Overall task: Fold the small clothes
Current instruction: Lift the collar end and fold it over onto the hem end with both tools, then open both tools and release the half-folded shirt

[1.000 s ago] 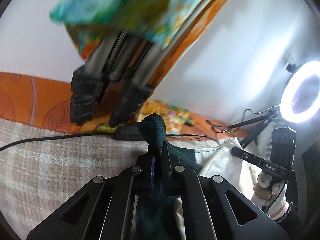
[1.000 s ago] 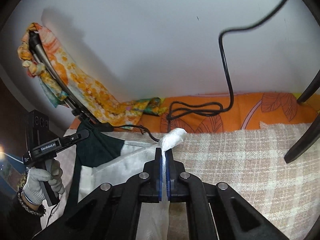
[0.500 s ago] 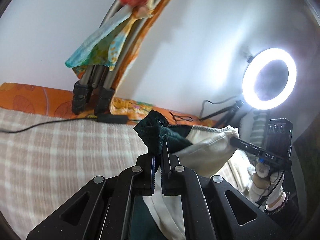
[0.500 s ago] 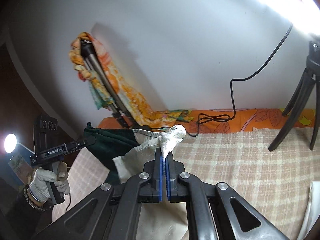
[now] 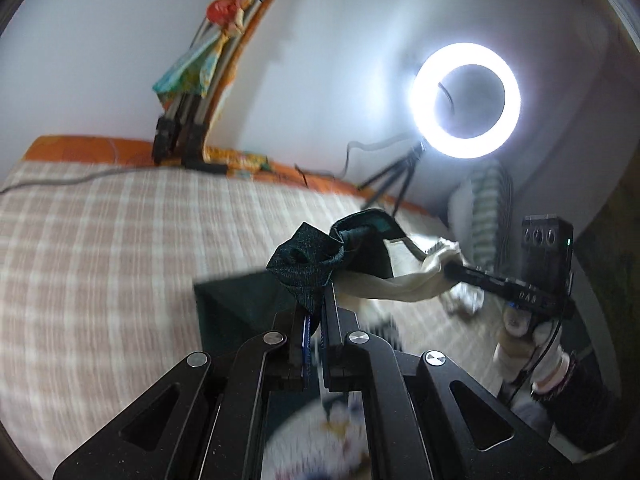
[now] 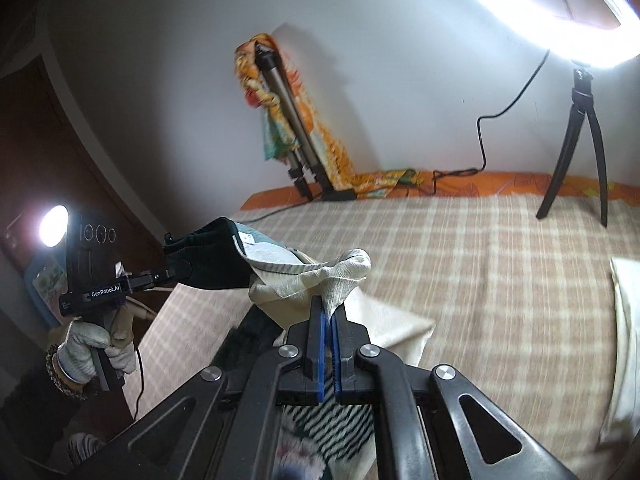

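Observation:
A small garment, dark green (image 5: 308, 264) on one side and cream (image 6: 340, 272) on the other, hangs stretched in the air between both grippers above the checked blanket (image 5: 100, 248). My left gripper (image 5: 318, 312) is shut on the dark green corner; it also shows in the right wrist view (image 6: 170, 272). My right gripper (image 6: 329, 316) is shut on the cream corner; it also shows in the left wrist view (image 5: 450, 268). The garment's lower part hangs below the jaws, blurred.
A folded tripod (image 6: 296, 128) draped with colourful cloth leans on the wall. A ring light (image 5: 466, 100) on a black tripod (image 6: 584, 152) stands at the bed's far edge with a cable. White cloth (image 6: 628, 312) lies at the right.
Both grippers have lifted and pulled back from the wall, raising the garment off the blanket. The tripod and the wall look farther away. Both stay shut on their corners.

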A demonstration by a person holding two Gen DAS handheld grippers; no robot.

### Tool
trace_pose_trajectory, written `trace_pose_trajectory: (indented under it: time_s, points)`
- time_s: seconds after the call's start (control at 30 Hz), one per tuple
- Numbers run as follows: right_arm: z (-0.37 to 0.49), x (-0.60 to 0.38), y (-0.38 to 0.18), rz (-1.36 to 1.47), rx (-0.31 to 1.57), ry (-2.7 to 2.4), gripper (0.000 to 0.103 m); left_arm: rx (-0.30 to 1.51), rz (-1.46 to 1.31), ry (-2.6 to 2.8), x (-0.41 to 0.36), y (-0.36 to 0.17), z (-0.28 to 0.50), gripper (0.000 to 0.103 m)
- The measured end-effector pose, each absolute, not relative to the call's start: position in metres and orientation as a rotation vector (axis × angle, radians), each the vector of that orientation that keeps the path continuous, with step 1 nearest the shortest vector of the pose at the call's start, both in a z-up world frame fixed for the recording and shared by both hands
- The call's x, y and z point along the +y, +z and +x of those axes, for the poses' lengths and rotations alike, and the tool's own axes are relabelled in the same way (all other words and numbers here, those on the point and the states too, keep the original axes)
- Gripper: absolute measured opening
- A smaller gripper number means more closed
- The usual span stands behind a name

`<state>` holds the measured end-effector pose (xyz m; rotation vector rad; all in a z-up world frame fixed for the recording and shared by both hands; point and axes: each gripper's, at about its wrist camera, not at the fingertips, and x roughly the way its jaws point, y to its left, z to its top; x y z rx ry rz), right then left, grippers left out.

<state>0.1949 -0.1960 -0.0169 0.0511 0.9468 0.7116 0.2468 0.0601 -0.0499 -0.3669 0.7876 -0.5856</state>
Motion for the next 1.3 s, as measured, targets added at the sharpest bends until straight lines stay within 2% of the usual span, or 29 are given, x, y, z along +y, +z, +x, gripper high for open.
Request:
trace_pose_trajectory:
  time_s: [0.3, 0.4, 0.57, 0.7, 0.83, 0.93, 1.07, 1.2, 1.3]
  points:
    - [0.12, -0.207, -0.062, -0.037, 0.982, 0.706, 0.0, 0.857, -0.241, -0.565, 0.057, -0.101, 0.182, 0.003]
    - [0.106, -0.211, -0.072, -0.083, 0.971, 0.702, 0.0, 0.866, -0.112, -0.532, 0.048, -0.109, 0.168, 0.003]
    - [0.089, -0.218, -0.077, -0.179, 0.948, 0.689, 0.003, 0.865, 0.124, -0.491, 0.034, -0.117, 0.143, 0.008]
    - [0.063, -0.229, -0.073, -0.298, 0.932, 0.704, 0.009, 0.873, 0.126, -0.455, 0.052, -0.118, 0.128, 0.011]
    - [0.042, -0.24, -0.061, -0.298, 0.914, 0.769, 0.017, 0.863, 0.031, -0.424, 0.081, -0.113, 0.116, 0.011]
    - [0.038, -0.244, -0.057, -0.27, 0.897, 0.776, 0.018, 0.86, -0.047, -0.399, 0.095, -0.107, 0.11, 0.011]
    - [0.054, -0.241, -0.073, -0.224, 0.965, 0.713, 0.018, 0.867, -0.177, -0.422, 0.091, -0.101, 0.112, 0.011]
    - [0.076, -0.241, -0.091, -0.113, 1.038, 0.67, 0.02, 0.859, -0.15, -0.445, 0.063, -0.098, 0.117, 0.011]
    - [0.075, -0.228, -0.09, -0.166, 1.01, 0.683, 0.021, 0.868, -0.106, -0.449, 0.043, -0.102, 0.124, 0.012]
